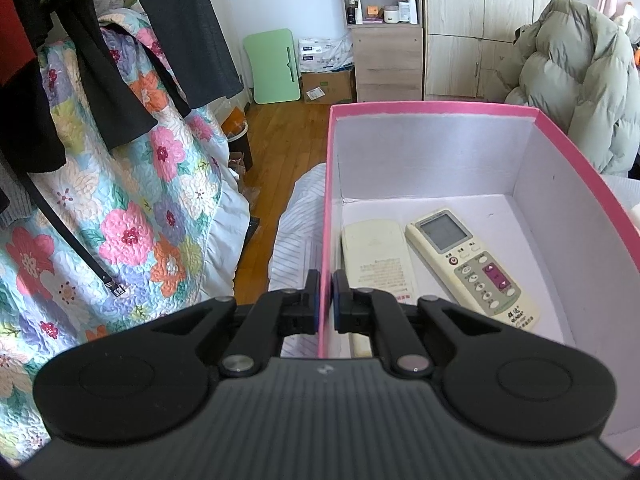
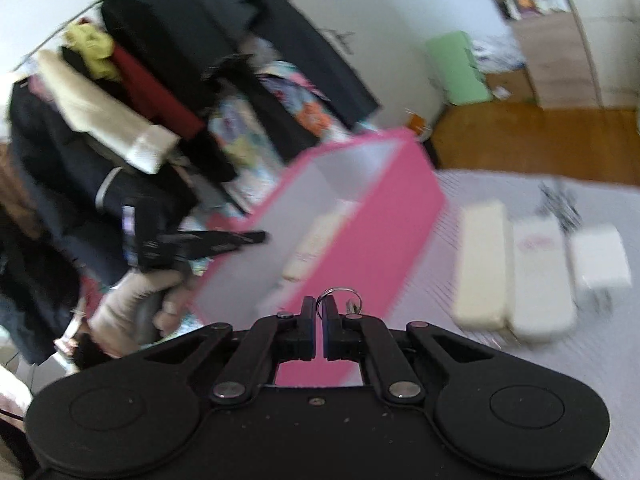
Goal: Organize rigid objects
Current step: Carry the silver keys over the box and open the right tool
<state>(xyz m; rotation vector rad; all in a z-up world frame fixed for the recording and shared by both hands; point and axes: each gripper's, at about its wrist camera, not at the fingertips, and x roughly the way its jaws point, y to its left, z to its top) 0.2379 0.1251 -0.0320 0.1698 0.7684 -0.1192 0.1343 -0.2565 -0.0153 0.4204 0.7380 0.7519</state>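
Note:
A pink box (image 1: 436, 107) with a white inside holds two cream remote controls: one face down (image 1: 376, 256) at the left, one face up (image 1: 468, 260) beside it. My left gripper (image 1: 326, 280) is shut on the box's left wall, one finger outside and one inside. In the blurred right wrist view, my right gripper (image 2: 319, 306) is shut on a metal key ring (image 2: 340, 294) with keys, just in front of the pink box (image 2: 384, 216). The left gripper (image 2: 224, 242) shows there at the box's far side.
On the striped bed sheet (image 2: 500, 364) right of the box lie two more cream remotes (image 2: 482, 264) (image 2: 540, 280) and a white block (image 2: 600, 256). A floral quilt (image 1: 132, 208) and hanging dark clothes are at the left. A puffy jacket (image 1: 580, 80) is behind the box.

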